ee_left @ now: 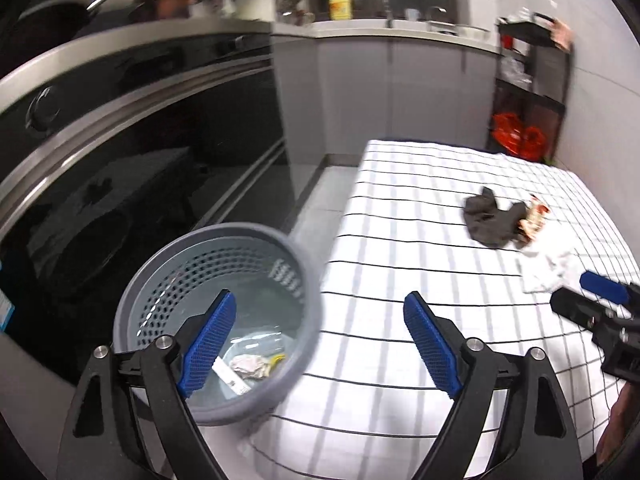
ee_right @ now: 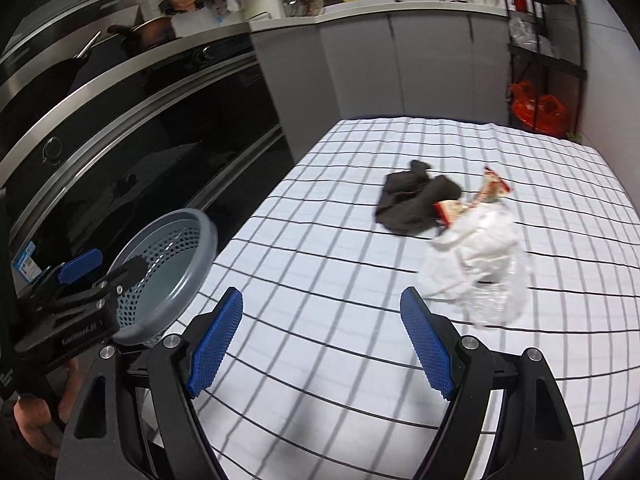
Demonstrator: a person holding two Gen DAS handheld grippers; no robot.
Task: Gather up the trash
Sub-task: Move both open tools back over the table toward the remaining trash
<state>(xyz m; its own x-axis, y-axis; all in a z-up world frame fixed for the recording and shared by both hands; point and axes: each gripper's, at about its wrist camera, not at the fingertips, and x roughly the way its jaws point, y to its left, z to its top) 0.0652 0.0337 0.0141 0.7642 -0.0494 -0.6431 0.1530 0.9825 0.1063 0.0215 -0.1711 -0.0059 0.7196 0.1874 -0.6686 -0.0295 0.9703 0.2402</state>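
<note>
Far left: dark oven front (ee_right: 132, 152) under a steel counter edge, close beside the bin. Bin (ee_left: 216, 320), grey, perforated, standing at the left edge of the table (ee_left: 380, 320); inside, crumpled paper (ee_left: 250, 366), a clear wrapper and a white strip already deposited. Left gripper (ee_left: 320, 344) just above the bin rim, fingers (ee_left: 210, 340) spread wide, nothing between them. Centre: checked cloth, bare and open across the near half, ample room for a level sweep. Right gripper (ee_right: 322, 344) over that bare stretch, fingers (ee_right: 426, 344) released, empty. Further right, well apart from the bin: dark cloth (ee_right: 412, 202), red-and-white wrapper (ee_right: 476, 200) touching it, white crumpled plastic (ee_right: 476, 264) overlapping the wrapper's near end. Far right: black shelf (ee_right: 544, 52) with orange bags (ee_right: 538, 110), just beyond the table's far corner. Progress judged partial: some trash binned, three pieces left in one cluster. Edges to mind: left table edge beside the bin, with a narrow floor gap toward the oven; bin rim tall enough to catch a low-carried item. Approach to the cluster unobstructed from the near side.
</note>
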